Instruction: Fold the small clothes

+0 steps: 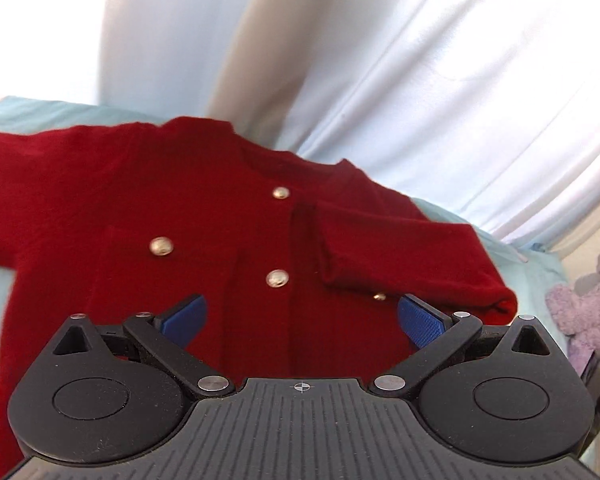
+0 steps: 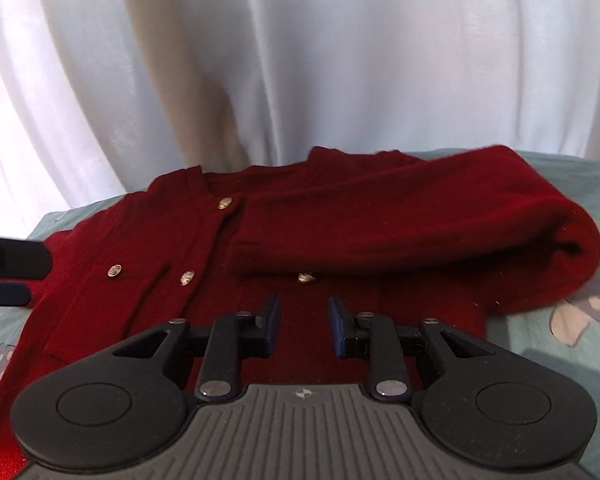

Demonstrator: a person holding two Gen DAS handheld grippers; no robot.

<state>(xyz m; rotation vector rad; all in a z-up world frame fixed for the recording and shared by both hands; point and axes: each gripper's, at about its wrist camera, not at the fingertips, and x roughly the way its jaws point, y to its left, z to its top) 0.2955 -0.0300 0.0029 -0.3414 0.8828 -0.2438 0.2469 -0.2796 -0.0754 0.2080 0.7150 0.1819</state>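
A dark red knitted cardigan [image 1: 204,248] with gold buttons [image 1: 161,246] lies face up on a pale blue sheet. One sleeve [image 2: 400,232] is folded across its chest, with the cuff near the button line. The other sleeve [image 1: 28,184] stretches out to the left. My left gripper [image 1: 302,316] hovers over the cardigan's lower front, jaws wide open with nothing between the blue pads. My right gripper [image 2: 304,322] is over the hem below the folded sleeve, its pads a narrow gap apart and gripping nothing. The left gripper's fingers [image 2: 16,260] show at the left edge of the right wrist view.
A white curtain [image 2: 300,60] hangs close behind the far edge of the bed. The pale blue sheet [image 2: 560,344] has cartoon prints. A purple plush toy [image 1: 588,300] sits at the right of the bed.
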